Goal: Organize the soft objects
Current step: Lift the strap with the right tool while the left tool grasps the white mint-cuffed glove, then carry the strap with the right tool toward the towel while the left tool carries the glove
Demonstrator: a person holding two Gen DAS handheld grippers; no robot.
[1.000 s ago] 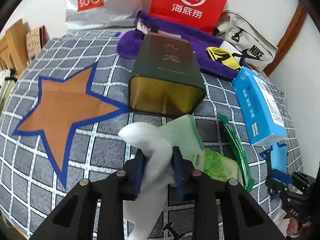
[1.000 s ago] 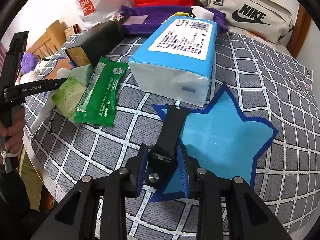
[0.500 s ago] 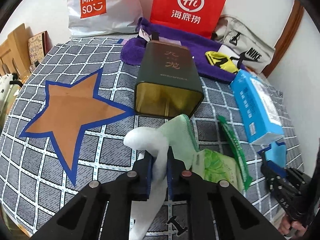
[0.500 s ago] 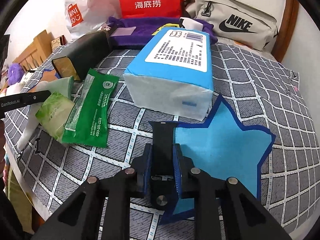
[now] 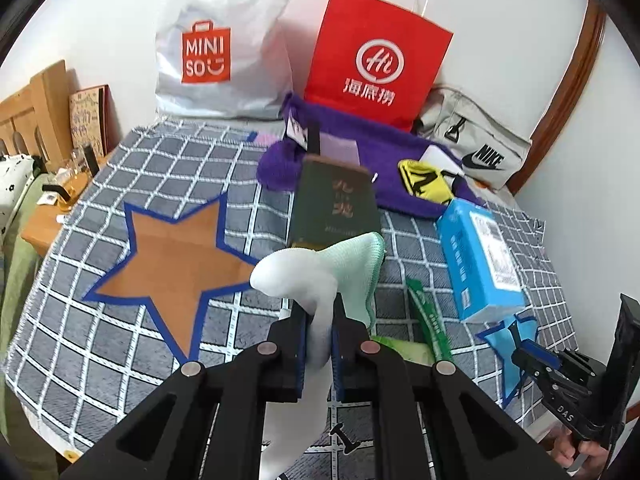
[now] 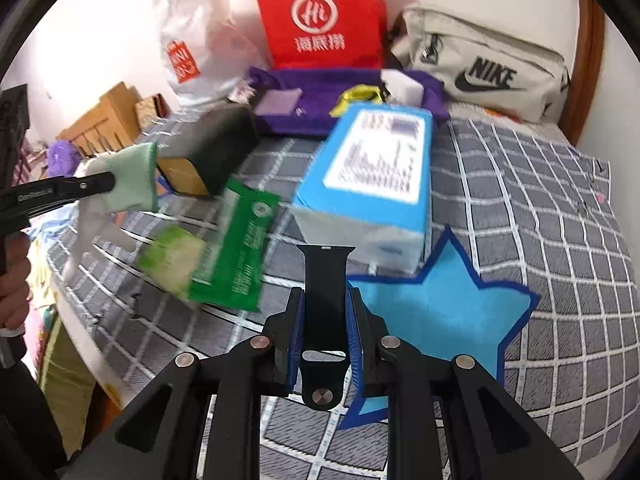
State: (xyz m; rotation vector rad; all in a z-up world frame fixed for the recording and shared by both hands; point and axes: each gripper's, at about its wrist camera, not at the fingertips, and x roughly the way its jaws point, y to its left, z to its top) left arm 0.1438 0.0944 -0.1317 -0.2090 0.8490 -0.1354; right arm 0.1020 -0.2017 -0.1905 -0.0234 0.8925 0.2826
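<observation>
A: While both claws hold something, which step is this?

B: Pick-up looks done on both sides; carry comes next, I'd judge. Left gripper (image 5: 319, 338) has its jaws pinched tight on a white and mint-green sock (image 5: 320, 276), which bulges above the pads and dangles below them, clear of the grey checked bedspread (image 5: 100, 344). Right gripper (image 6: 323, 330) is clamped on a black watch strap (image 6: 323, 300), strap standing up between the pads, its pin end hanging below.

A: Where are they relative to the blue tissue pack?

B: Taking the blue tissue pack (image 6: 374, 184) as landmark: the strap is just in front of it, over the edge of the blue star patch (image 6: 436, 316). The sock is well to its left, past the green sachet (image 6: 240, 248), in front of the dark tin box (image 5: 334, 204). An orange star patch (image 5: 172, 264) lies further left again.

A: Next move needs?

B: Prob. each item goes to a star, w/ grip kept firm; which star, can't tell. Sock's limp tail could snag.

A: Hand pose?

B: Both grippers angle downward toward the bed. In the right view, a person's hand (image 6: 14, 276) grips the left tool's handle at far left.
</observation>
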